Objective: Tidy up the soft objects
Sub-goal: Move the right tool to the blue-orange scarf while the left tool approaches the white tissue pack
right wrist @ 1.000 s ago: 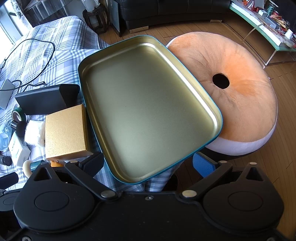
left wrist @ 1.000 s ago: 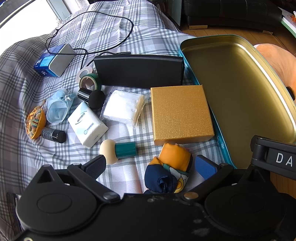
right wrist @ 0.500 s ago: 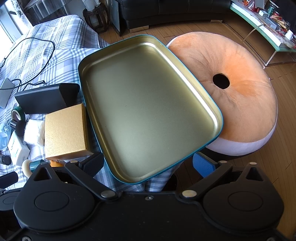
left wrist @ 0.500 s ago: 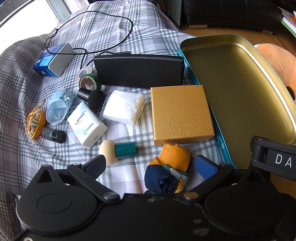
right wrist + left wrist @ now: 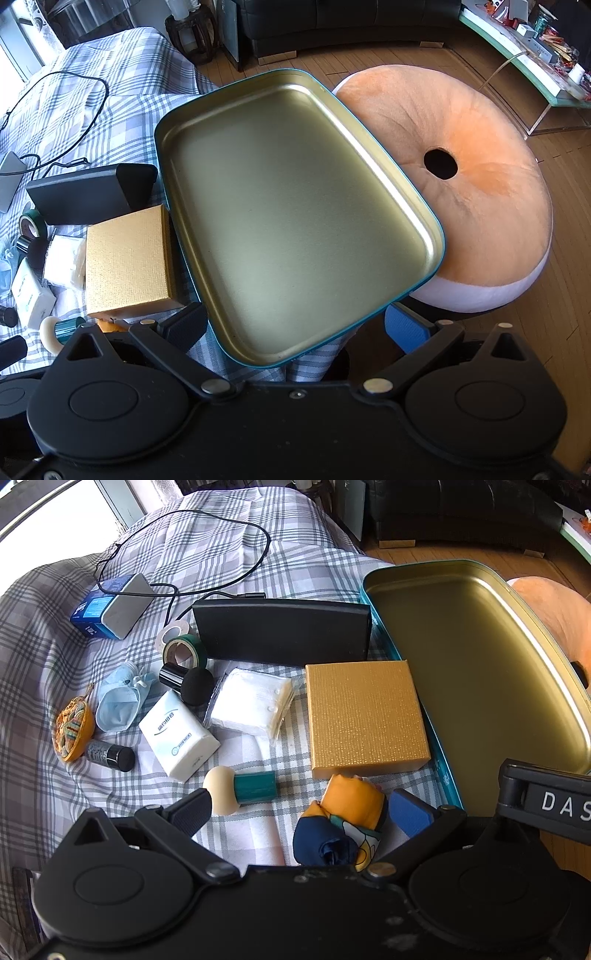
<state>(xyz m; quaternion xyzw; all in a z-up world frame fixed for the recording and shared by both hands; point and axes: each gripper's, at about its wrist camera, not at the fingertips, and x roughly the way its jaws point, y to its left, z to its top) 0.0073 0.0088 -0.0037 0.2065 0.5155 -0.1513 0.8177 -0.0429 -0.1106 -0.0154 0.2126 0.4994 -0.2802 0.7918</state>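
At the bed's near edge, the rolled orange-and-navy cloth (image 5: 341,819) lay between the spread fingers of the left gripper (image 5: 301,810), ungripped. The right gripper (image 5: 295,325), also spread, hovered over the empty tin tray (image 5: 424,221). Advised: pinch the cloth mid-bundle, clear of the gold box (image 5: 364,716).

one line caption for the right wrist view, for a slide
Open right hand-held gripper over an empty gold tin tray beside an orange ring cushion.
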